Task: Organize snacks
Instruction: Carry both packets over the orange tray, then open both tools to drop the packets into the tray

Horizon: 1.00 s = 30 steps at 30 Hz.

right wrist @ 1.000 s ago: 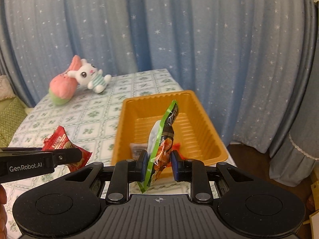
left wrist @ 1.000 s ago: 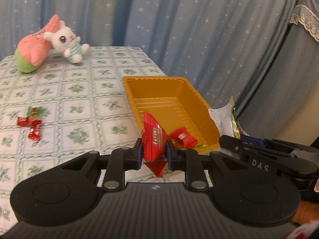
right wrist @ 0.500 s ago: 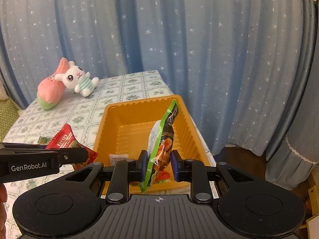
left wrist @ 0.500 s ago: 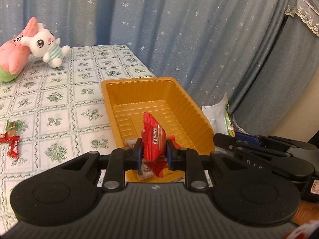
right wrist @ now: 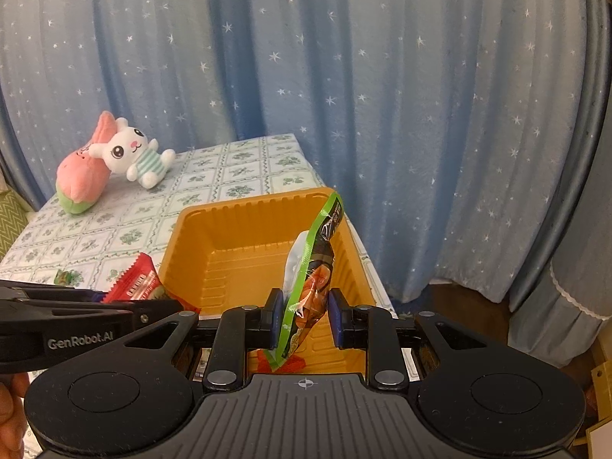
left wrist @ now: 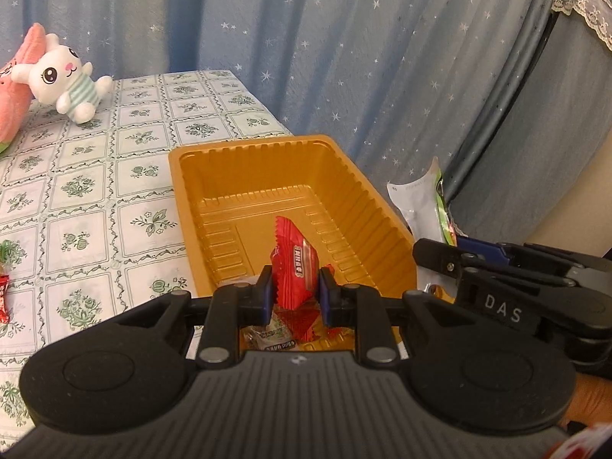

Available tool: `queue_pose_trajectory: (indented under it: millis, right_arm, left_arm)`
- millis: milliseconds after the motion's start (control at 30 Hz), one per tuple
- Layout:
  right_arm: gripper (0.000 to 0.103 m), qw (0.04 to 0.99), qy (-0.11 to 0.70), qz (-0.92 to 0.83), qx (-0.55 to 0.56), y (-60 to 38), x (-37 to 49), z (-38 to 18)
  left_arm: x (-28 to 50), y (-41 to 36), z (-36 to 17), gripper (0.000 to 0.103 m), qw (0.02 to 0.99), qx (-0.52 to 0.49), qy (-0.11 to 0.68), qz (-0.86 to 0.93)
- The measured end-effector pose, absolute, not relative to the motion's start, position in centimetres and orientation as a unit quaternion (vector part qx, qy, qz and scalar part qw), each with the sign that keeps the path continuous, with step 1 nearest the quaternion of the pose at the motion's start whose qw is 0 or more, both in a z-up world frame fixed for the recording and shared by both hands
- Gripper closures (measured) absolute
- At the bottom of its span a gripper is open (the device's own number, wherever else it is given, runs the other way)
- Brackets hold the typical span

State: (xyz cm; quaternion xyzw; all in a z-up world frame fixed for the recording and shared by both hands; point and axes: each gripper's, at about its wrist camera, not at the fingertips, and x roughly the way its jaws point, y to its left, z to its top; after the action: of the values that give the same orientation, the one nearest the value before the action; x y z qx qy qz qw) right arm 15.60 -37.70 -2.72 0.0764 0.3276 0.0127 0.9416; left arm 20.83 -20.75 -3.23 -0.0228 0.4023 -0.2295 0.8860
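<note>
My left gripper (left wrist: pixel 294 292) is shut on a red snack packet (left wrist: pixel 293 264) and holds it above the near end of the orange tray (left wrist: pixel 375 206). My right gripper (right wrist: pixel 304 315) holds a green-edged snack pouch (right wrist: pixel 311 267) upright over the same tray (right wrist: pixel 191 225); its jaws look slightly parted around the pouch. Small wrapped snacks (left wrist: pixel 275 334) lie in the tray's near end, partly hidden by the grippers. The right gripper (left wrist: pixel 497 283) with its pouch (left wrist: pixel 420 199) shows at the right of the left wrist view. The left gripper (right wrist: pixel 95 317) with the red packet (right wrist: pixel 137 283) shows in the right wrist view.
The tray sits near the right edge of a table with a floral checked cloth (left wrist: pixel 95 176). A white bunny plush (right wrist: pixel 130 153) and a pink plush (right wrist: pixel 82 176) lie at the far left. Red candies (left wrist: pixel 3 294) lie on the cloth at the left. Blue starred curtains (right wrist: pixel 344 76) hang behind.
Both grippers moved forward and right over the tray with their snacks. The tray has grown larger and more central in both views. The right jaws seem slightly wider apart.
</note>
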Motion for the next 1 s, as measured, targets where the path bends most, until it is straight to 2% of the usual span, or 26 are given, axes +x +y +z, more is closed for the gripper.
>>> queue_pose_trajectory:
  millis: [67,133,700,767,833,867,900,1000]
  right_arm:
    - [0.078,0.941,0.329,0.012,0.078,-37.8,15.7,-2.8]
    - [0.078,0.940,0.330,0.012,0.080,-37.8,15.9,-2.9]
    - [0.078,0.936,0.338,0.036,0.089,-36.6,16.7,-3.2]
    - [0.077,0.935,0.338,0.044,0.094,-36.4,16.9,-3.3]
    - [0.077,0.934,0.336,0.058,0.110,-36.5,17.2,-3.5]
    - [0.077,0.931,0.340,0.064,0.115,-36.6,17.4,-3.6]
    - [0.075,0.930,0.342,0.063,0.116,-36.6,17.5,-3.7]
    - [0.047,0.932,0.336,0.048,0.124,-36.9,17.0,-3.5]
  left_arm:
    - [21.4,-20.9,-3.6,0.079,0.883,-0.025,0.407,-0.233]
    - [22.0,-20.8,-3.9,0.068,0.882,-0.025,0.411,-0.230]
    - [19.7,-15.7,-3.2,0.067,0.899,-0.049,0.395,-0.181]
    - [19.4,-15.2,-3.2,0.064,0.901,-0.050,0.394,-0.175]
    - [18.9,-14.6,-3.2,0.054,0.903,-0.051,0.393,-0.168]
    - [18.7,-14.4,-3.2,0.054,0.903,-0.051,0.393,-0.164]
    - [18.5,-14.1,-3.2,0.054,0.904,-0.051,0.393,-0.162]
    - [17.6,-13.3,-3.1,0.052,0.906,-0.050,0.390,-0.155]
